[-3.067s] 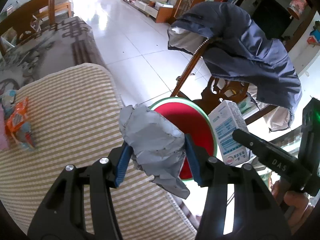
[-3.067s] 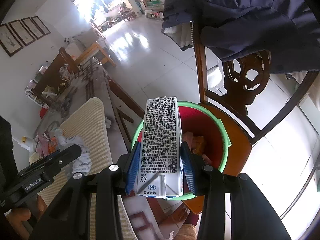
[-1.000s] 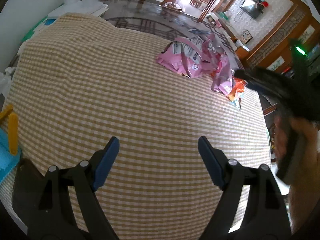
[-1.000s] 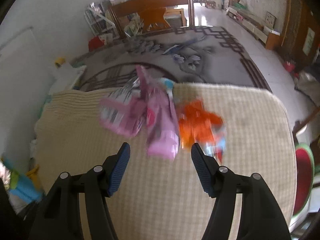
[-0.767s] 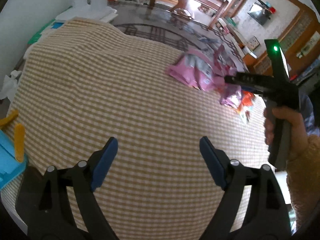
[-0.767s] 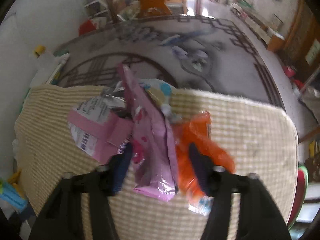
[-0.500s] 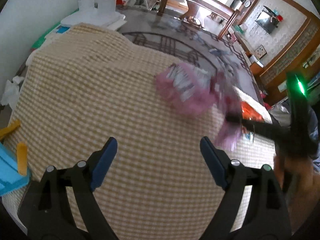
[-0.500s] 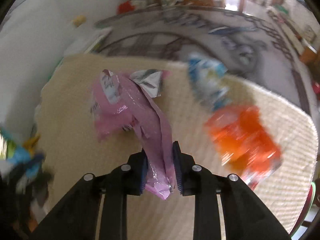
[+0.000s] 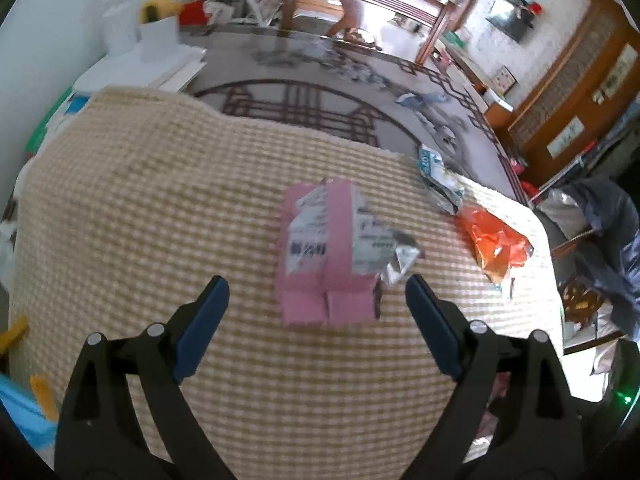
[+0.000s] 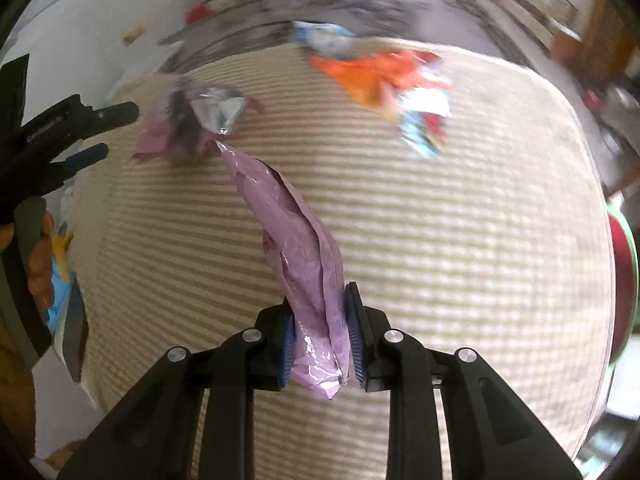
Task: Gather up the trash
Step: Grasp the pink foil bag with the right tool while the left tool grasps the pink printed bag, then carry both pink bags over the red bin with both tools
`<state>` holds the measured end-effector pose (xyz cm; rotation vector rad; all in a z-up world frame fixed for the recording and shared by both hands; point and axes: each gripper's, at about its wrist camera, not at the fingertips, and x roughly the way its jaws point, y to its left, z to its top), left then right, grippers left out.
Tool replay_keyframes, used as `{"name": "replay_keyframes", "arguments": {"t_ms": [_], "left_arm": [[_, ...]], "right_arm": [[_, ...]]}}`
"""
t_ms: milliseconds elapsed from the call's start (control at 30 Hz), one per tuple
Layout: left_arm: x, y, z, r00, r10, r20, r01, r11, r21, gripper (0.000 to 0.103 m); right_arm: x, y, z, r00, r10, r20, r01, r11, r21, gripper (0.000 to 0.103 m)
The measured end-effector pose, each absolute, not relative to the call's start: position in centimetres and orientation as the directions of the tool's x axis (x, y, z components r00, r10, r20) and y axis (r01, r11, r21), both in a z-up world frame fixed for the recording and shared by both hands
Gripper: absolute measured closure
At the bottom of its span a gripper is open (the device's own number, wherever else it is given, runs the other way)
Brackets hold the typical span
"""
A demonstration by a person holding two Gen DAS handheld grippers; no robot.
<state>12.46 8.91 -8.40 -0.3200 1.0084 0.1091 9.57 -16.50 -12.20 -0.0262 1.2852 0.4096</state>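
Since a second ago, when both grippers hung unladen over the cloth, the right gripper [image 10: 320, 346] has clamped its pads on the lower end of a long pink wrapper [image 10: 298, 240], whose upper end trails back toward the flat pink packet [image 9: 326, 256]; whether the two touch is unclear. Gripping by one end lets the limp film hang free for carrying. Left gripper [image 9: 316, 306]: jaws opening, nothing between them, fingers straddling the near edge of the flat pink packet, probably the next pickup. That packet lies printed side up with a torn foil corner at its right. Farther right on the checked tablecloth [image 9: 132, 208] lie an orange wrapper [image 9: 496, 246] and a blue-and-white wrapper [image 9: 438, 178], both uncollected. Beyond the table's right edge, the red bin [image 10: 620, 268] with its green rim is the likely destination.
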Motion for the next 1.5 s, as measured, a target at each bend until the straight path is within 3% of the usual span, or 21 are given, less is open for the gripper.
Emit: {"name": "replay_keyframes", "arguments": {"t_ms": [267,367,467,933,1500], "left_arm": [[16.3,7.4,-10.8,0.474,-0.034,-0.880,-0.157,0.980,-0.122,0.016],[16.2,7.7,-11.6,0.445,-0.046,-0.894,-0.160,0.979,-0.130,0.044],[15.2,7.9,-11.1,0.466,-0.071,-0.882,-0.152,0.976,-0.159,0.049],[6.9,6.1,-5.1,0.579,-0.146,-0.802,-0.135,0.953,-0.271,0.050],[5.3,2.7,-4.1,0.591,-0.197,-0.783,-0.037,0.962,-0.270,0.050]], "right_arm": [[7.9,-16.9,-11.7,0.254,0.255,-0.933,-0.282,0.942,0.180,0.078],[7.1,-17.3,-11.4,0.265,0.253,-0.931,-0.275,0.945,0.178,0.078],[7.1,-17.6,-11.2,0.279,0.252,-0.927,-0.266,0.948,0.178,0.078],[7.5,-17.1,-9.1,0.370,0.278,-0.886,-0.254,0.948,0.192,0.078],[5.9,-19.0,-7.7,0.425,0.255,-0.868,-0.183,0.964,0.194,0.078]]}}
